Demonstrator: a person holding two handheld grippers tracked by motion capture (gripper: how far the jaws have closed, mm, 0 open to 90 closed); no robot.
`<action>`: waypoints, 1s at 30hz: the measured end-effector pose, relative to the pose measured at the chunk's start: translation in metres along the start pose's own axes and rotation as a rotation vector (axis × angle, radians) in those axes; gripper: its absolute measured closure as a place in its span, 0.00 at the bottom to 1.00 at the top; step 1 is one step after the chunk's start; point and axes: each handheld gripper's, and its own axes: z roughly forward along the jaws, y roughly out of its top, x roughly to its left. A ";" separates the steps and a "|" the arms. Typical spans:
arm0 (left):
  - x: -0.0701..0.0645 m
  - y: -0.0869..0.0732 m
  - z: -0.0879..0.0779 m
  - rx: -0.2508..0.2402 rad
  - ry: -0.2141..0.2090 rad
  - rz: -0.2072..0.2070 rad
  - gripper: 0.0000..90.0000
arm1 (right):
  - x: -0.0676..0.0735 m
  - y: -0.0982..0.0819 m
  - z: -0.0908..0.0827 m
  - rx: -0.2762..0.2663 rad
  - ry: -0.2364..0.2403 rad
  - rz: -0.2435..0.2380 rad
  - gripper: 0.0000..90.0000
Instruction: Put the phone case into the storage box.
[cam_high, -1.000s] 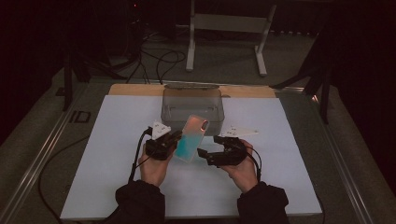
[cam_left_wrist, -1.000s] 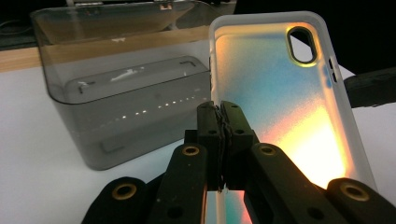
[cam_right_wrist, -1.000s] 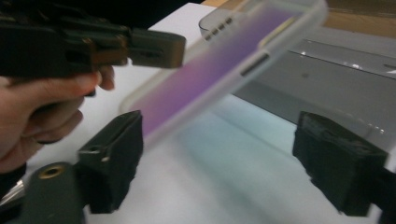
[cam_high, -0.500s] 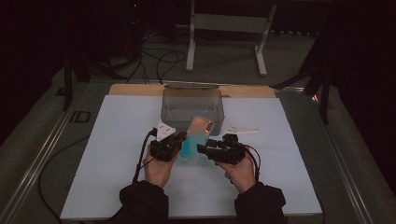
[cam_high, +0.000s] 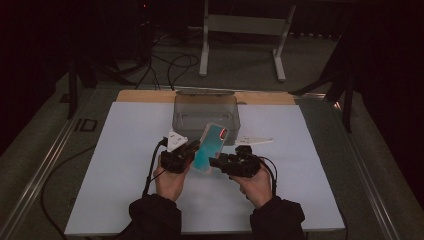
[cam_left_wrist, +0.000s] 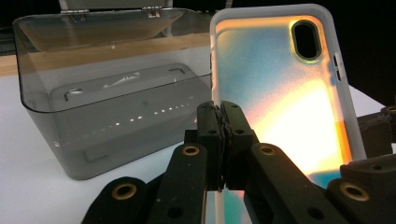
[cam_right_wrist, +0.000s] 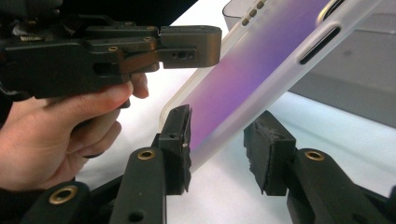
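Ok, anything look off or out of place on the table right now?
Nothing spilled or broken. The phone case is off the table at a tilt, its edge pinched in the left gripper; the right gripper is open, jaws on either side of its lower edge. The grey box sits upright, lid open.

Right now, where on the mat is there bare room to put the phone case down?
Free: the white mat left of the left hand-held gripper, and right of the right hand-held gripper out to its edge. Crowded: the middle, where the phone case, the grey box and a white piece sit close.
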 end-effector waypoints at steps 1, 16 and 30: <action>0.000 0.000 0.000 0.000 -0.001 0.000 0.99 | 0.000 0.000 0.000 0.001 -0.001 0.010 0.68; -0.002 -0.002 0.002 0.000 -0.028 -0.022 0.99 | 0.000 0.004 -0.008 -0.002 -0.046 0.078 0.86; -0.004 -0.008 0.005 0.016 -0.046 -0.044 0.96 | 0.000 0.006 -0.011 0.013 -0.087 0.099 0.90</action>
